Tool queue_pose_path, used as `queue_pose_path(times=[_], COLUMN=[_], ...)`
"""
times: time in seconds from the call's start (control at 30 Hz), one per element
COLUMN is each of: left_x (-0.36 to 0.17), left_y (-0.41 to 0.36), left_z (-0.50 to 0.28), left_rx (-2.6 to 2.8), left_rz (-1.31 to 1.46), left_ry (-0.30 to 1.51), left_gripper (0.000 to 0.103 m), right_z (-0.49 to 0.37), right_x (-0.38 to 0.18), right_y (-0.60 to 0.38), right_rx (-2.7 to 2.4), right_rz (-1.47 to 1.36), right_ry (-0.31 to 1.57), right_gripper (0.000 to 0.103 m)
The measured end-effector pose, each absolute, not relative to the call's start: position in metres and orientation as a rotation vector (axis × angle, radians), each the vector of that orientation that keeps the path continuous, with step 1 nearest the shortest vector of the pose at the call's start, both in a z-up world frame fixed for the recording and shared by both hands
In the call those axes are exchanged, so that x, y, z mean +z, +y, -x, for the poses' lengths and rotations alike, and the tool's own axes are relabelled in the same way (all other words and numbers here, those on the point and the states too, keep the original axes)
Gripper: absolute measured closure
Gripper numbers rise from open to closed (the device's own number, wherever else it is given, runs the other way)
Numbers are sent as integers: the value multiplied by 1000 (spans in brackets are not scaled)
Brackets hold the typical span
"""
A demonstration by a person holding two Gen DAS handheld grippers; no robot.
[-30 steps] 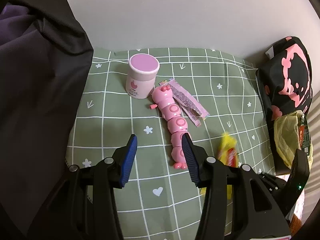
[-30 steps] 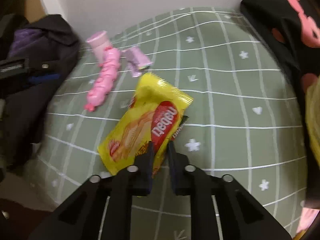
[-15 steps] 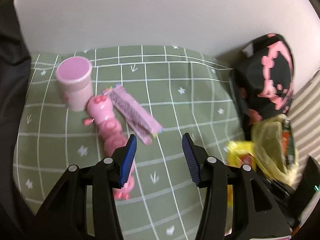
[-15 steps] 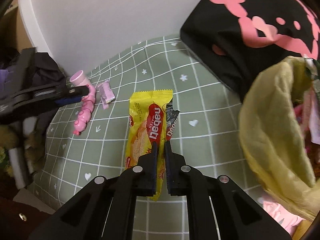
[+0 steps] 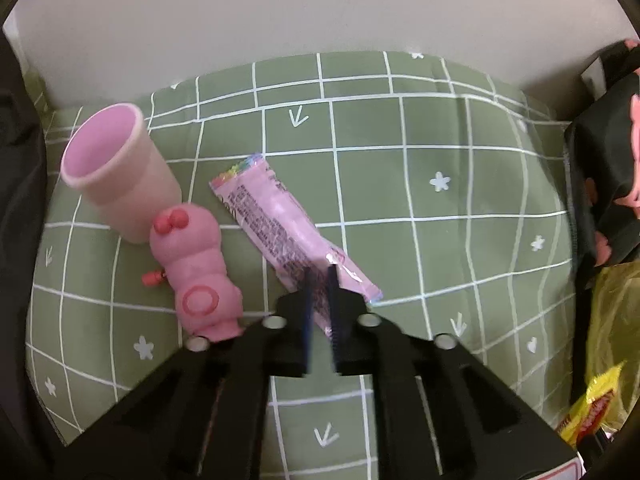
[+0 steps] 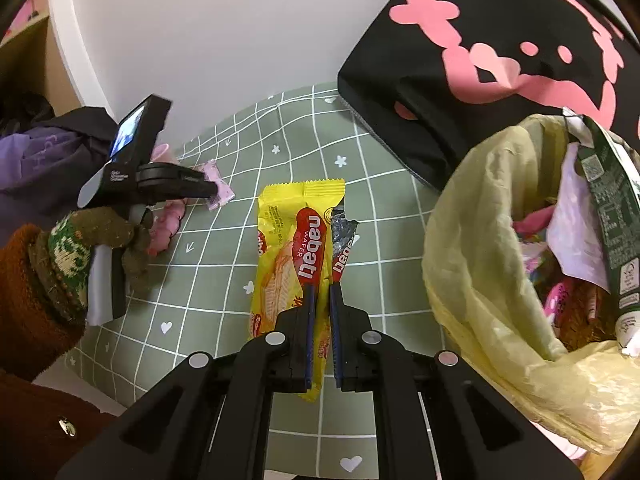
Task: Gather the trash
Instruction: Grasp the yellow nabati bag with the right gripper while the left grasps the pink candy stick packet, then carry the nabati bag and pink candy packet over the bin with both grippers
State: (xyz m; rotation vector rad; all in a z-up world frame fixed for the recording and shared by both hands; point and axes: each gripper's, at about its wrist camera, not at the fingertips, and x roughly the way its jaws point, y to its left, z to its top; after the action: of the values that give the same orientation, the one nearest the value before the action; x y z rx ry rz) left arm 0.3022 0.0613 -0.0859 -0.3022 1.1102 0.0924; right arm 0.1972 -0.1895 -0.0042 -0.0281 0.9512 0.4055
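Low in the left wrist view, the left gripper has its fingers drawn together on the near end of a pink wrapper, which lies slantwise across the middle of the frame on the green checked cloth; whether the pads truly pinch the foil or only press beside it is hard to tell through the blur. Just left of the wrapper lies a pink caterpillar toy, touching a pink cup that stands at the upper left. In the right wrist view, the right gripper at bottom centre is clamped on a yellow wafer packet, its torn top pointing up the frame. A yellow trash bag gapes at the right edge, already holding papers and wrappers, with a black and pink bag above it. At the left of that frame a gloved hand holds the other tool, its tips down on the pink wrapper near the frame's middle left.
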Motion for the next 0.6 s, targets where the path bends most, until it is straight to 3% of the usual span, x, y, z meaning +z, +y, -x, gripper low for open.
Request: queue_pose_path(times=[0.5, 0.57, 0.6], left_x=[-32, -42, -50], left_y=[76, 82, 81], left_z=[-259, -267, -272], left_rx=[-40, -22, -10], left_rz=[387, 431, 462], left_ry=[1000, 1046, 1058], left_gripper=[102, 89, 69], right_z=[-187, -186, -184], right_x=[16, 17, 18], right_y=[-191, -193, -193], right_rx=[445, 448, 453], right_rz=[3, -4, 1], right_ry=[885, 891, 890], right_gripper=[94, 94, 94])
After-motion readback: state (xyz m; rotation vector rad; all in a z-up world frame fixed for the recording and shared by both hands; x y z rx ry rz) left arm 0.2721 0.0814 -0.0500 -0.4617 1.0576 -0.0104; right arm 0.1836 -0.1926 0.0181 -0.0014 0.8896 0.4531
